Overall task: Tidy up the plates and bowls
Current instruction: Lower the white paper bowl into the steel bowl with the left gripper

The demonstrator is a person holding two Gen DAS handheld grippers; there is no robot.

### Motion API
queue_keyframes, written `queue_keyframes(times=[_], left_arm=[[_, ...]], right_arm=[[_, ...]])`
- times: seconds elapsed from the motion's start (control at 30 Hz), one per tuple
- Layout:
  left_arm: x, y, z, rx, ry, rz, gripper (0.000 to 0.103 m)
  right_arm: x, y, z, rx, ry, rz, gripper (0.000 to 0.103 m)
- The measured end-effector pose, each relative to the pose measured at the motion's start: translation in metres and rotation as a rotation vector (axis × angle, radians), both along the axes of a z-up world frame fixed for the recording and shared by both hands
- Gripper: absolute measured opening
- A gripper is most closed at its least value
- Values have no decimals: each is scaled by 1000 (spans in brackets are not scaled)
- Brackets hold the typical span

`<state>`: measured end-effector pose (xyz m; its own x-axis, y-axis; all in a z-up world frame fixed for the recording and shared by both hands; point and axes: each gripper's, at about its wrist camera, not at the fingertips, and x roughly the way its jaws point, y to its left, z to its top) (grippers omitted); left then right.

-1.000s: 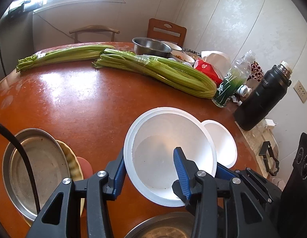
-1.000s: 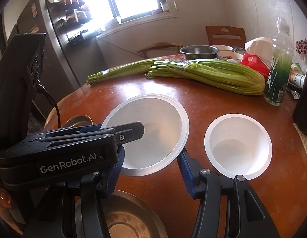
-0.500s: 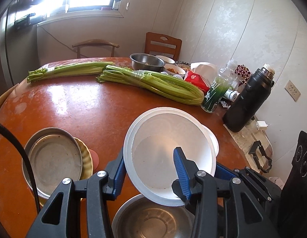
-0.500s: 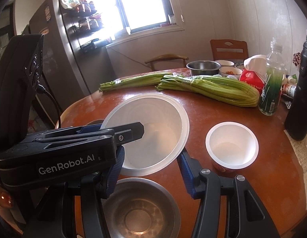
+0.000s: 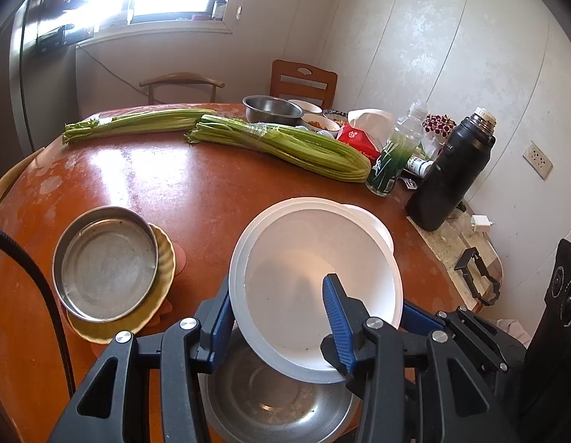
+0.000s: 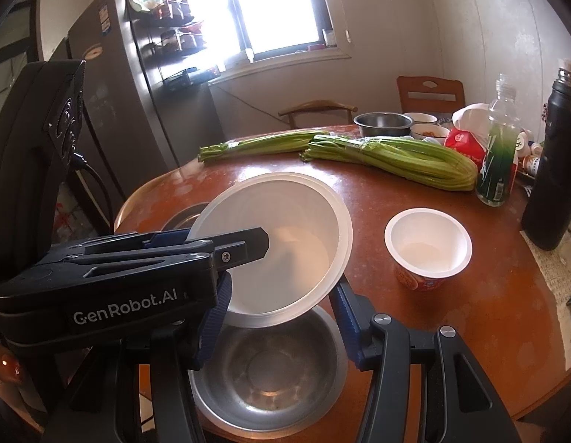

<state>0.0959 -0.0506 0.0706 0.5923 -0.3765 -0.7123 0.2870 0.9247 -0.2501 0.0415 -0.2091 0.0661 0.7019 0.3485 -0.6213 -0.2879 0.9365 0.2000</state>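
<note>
Both the left hand-held gripper (image 5: 281,317) and the right hand-held gripper (image 6: 281,313) clamp the tilted white bowl (image 5: 315,288), steel bowl (image 5: 270,402) directly beneath them.

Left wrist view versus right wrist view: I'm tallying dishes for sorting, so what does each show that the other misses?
Only the left wrist view shows the yellow plate under a steel pan. Only the right wrist view shows the small cup fully, plus the refrigerator. Both share the large white bowl held by both tools over the steel bowl.
</note>
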Motion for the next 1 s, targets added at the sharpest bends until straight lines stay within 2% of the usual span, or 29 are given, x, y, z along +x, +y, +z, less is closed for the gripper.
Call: queue_keyframes(times=[0.4,1.0], left_arm=[[-24,10,-34,-18,61,20,46],[-37,5,-76,1,128,43,46]], right_arm=[[-24,7,-27,-18,58,55,57],[-28,4,-66,-43,144,84,57]])
